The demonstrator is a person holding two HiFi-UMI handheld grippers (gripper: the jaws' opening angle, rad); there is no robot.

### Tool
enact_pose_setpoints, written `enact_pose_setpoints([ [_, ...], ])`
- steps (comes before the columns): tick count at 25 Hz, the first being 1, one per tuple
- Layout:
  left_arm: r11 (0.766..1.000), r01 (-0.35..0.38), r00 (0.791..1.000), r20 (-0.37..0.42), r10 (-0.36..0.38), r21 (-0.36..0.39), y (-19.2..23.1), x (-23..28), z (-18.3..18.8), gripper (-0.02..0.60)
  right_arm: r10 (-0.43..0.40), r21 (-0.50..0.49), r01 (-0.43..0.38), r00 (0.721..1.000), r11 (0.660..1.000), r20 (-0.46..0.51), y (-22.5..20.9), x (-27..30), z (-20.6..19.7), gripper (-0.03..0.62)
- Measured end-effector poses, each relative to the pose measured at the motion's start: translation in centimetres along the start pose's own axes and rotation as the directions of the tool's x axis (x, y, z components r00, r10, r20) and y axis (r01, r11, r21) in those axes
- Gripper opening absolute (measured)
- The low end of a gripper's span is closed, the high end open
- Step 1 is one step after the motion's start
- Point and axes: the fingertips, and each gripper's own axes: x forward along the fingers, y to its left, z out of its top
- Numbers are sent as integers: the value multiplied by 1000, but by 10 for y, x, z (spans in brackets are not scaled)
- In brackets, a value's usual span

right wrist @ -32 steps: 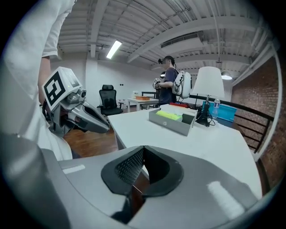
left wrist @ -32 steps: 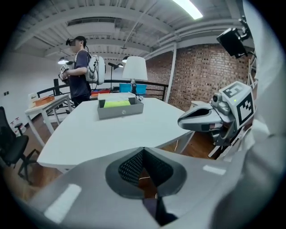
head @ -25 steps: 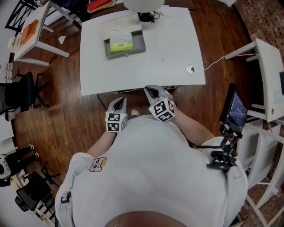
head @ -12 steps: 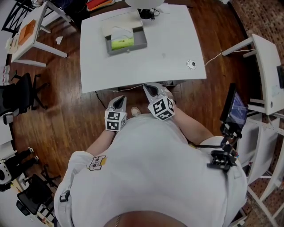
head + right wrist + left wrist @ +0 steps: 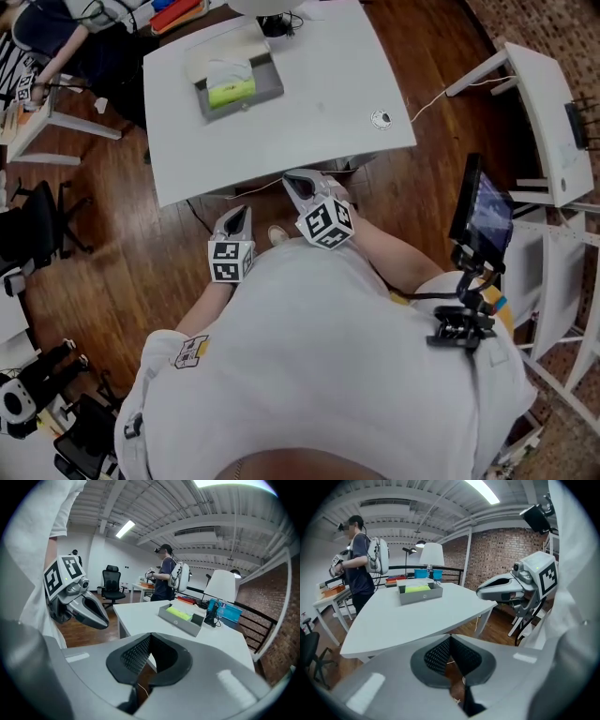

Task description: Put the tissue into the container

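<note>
A grey container (image 5: 236, 86) stands at the far left part of the white table (image 5: 319, 103). It holds a yellow-green tissue pack (image 5: 230, 92) with white tissue (image 5: 223, 69) behind it. Both grippers are held close to the person's chest, short of the table's near edge. My left gripper (image 5: 234, 215) is shut and empty. My right gripper (image 5: 296, 181), also shut and empty, sits just at the table edge. The left gripper view shows the container (image 5: 420, 593) far across the table and the right gripper (image 5: 506, 588) beside me. The right gripper view shows the container (image 5: 183, 617) and the left gripper (image 5: 86, 610).
A small round device (image 5: 381, 119) with a white cable lies on the table's right side. A lamp (image 5: 274, 13) stands behind the container. A screen on a stand (image 5: 480, 212) and a white side table (image 5: 546, 120) are to the right. Another person (image 5: 359, 559) stands at the far left.
The head view has swung, so the table and both grippers sit further left in it. Another person has come into view at the top left. Both grippers stay shut.
</note>
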Motion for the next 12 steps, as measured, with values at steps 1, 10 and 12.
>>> enact_pose_setpoints([
  [1, 1000, 4, 1000, 1, -4, -2, -1, 0, -2, 0, -3, -1, 3, 1000, 1000, -1, 1, -1, 0, 0],
  [10, 1000, 2, 1000, 13, -2, -18, 0, -6, -7, 0, -8, -11, 8, 1000, 1000, -4, 7, -2, 1, 0],
  [12, 1000, -5, 1000, 16, 6, -25, 1, -9, -8, 0, -6, -16, 6, 1000, 1000, -3, 9, -2, 3, 0],
])
